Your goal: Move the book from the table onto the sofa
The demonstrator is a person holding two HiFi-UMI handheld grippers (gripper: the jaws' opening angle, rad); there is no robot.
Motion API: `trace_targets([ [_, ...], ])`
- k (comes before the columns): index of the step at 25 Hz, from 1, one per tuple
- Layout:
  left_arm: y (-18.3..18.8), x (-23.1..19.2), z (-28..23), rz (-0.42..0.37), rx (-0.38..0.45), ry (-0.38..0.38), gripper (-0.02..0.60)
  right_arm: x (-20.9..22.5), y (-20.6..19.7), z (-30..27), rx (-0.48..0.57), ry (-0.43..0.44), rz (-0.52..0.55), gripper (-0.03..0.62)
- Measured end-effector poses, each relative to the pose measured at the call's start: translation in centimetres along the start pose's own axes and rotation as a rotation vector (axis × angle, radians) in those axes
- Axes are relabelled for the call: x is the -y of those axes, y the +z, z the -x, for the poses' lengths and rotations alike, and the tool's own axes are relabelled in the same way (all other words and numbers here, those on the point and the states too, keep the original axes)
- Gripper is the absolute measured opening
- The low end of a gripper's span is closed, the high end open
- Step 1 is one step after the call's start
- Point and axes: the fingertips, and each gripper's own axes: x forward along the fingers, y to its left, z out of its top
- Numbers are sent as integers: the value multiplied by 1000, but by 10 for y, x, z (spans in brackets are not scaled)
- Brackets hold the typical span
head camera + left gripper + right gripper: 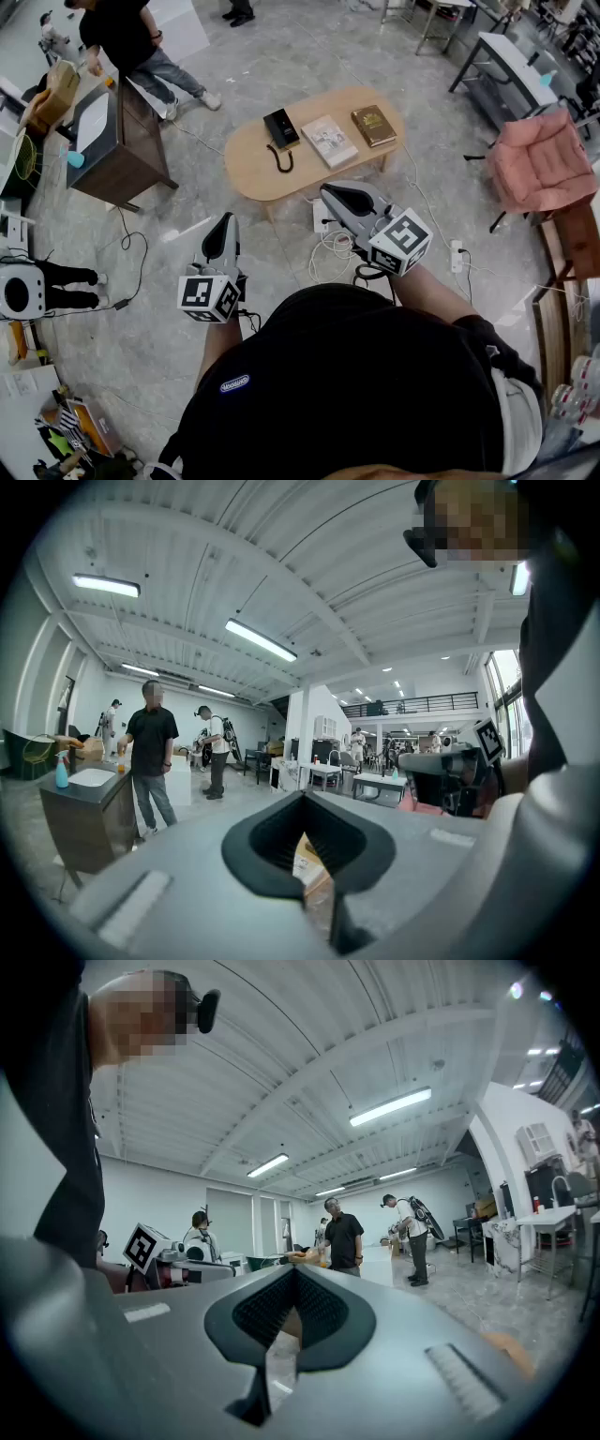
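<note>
Grey, both pinched shut on nothing, my left gripper (pixel 225 221) and right gripper (pixel 331 192) hang over open marble floor (pixel 150 323), well short of the oval wooden table (pixel 258 176), where the light book (pixel 329 141) lies flat between a black device (pixel 280 127) and a brown book (pixel 373 125).

A large workshop hall had a grey marbled floor (pixel 169 319), a dark wooden cabinet (pixel 131 141) at the left, and a white ribbed ceiling (pixel 309 555) lit by long strip lights (pixel 261 640).

Head view steeply down on table (pixel 253 164); both gripper views level, seemingly toward one standing person (pixel 152 747).
</note>
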Motion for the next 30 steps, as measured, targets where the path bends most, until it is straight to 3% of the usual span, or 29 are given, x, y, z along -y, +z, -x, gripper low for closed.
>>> trace_targets([
  [9, -2, -4, 3, 12, 4, -21, 0, -4, -4, -2, 0, -9, -15, 29],
  [15, 4, -3, 10, 22, 31, -75, 3, -6, 1, 0, 31, -46, -30, 31],
  [16, 4, -2, 10, 23, 37, -86, 41, -8, 1, -1, 34, -49, -28, 32],
  [17, 4, -2, 9, 22, 39, -98, 85, -9, 1, -2, 39, -50, -28, 81],
  [18, 4, -2, 8, 19, 39, -109, 111, -11, 1, -3, 42, -51, -30, 184],
  [19, 3, -2, 8, 12, 40, -118, 145, -12, 0, -5, 42, -53, -32, 247],
  [23, 0, -2, 8, 0, 44, -153, 192, -17, -3, -6, 44, -77, -33, 308],
  [30, -2, -12, 14, 5, 53, -208, 233, -37, -4, -8, 47, -124, -10, 354],
])
